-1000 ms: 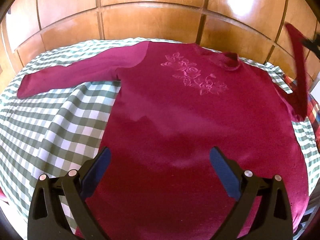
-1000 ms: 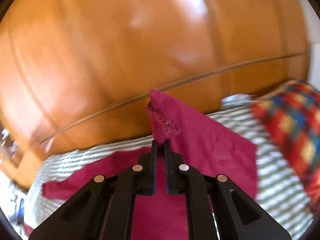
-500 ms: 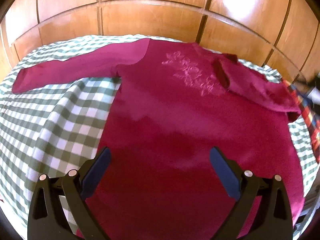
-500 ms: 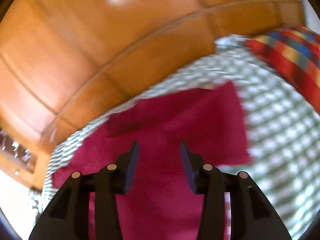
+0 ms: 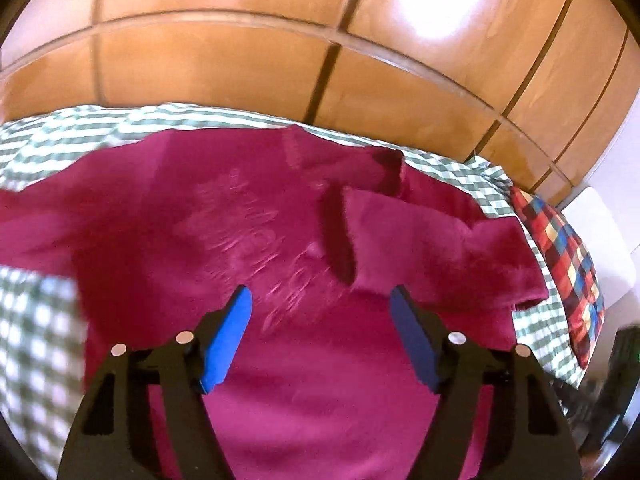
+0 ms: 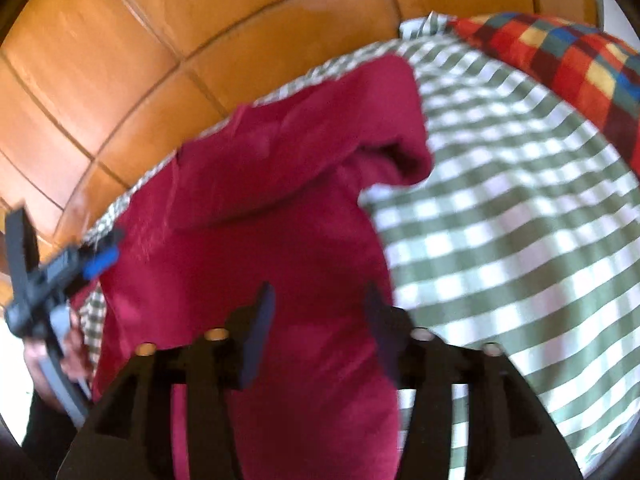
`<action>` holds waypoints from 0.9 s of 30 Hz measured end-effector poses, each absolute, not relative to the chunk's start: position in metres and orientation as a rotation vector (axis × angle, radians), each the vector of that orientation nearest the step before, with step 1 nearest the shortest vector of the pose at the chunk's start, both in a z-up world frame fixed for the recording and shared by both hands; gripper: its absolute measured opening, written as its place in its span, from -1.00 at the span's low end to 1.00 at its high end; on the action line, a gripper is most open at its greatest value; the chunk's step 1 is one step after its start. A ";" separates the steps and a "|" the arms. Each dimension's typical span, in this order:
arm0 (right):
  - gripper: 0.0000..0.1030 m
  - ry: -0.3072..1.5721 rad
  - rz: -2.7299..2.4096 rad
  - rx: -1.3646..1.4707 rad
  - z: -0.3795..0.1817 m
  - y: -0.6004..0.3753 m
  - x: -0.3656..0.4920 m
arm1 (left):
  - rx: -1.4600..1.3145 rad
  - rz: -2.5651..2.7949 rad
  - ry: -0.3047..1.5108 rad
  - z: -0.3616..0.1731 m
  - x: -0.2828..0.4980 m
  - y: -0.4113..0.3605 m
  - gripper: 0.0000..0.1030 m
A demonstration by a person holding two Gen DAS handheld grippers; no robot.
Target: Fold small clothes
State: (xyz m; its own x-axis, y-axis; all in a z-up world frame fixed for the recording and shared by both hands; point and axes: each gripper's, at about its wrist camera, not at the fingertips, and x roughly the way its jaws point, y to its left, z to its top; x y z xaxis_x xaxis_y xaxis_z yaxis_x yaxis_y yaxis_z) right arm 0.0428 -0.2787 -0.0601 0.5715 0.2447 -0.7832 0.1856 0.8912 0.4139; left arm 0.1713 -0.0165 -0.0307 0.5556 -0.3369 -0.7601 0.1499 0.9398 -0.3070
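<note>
Two grippers work over a bed w/ green-white checked sheet. Left gripper hovers above the magenta sweater, jaws closing, nothing between them. Sweater lies flat, embroidered chest up, one sleeve folded across it. Right gripper: jaws opening, empty, above sweater's side. Plaid pillow at far right; wood panelling behind.

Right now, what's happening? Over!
Left gripper closing, empty. Right gripper opening, empty. Red sweater flat, one sleeve folded in. Nothing blocking.
</note>
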 end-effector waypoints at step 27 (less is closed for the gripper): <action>0.44 0.868 -0.298 0.532 -0.054 -0.315 0.125 | -0.276 -0.278 0.659 0.097 0.200 0.030 -0.95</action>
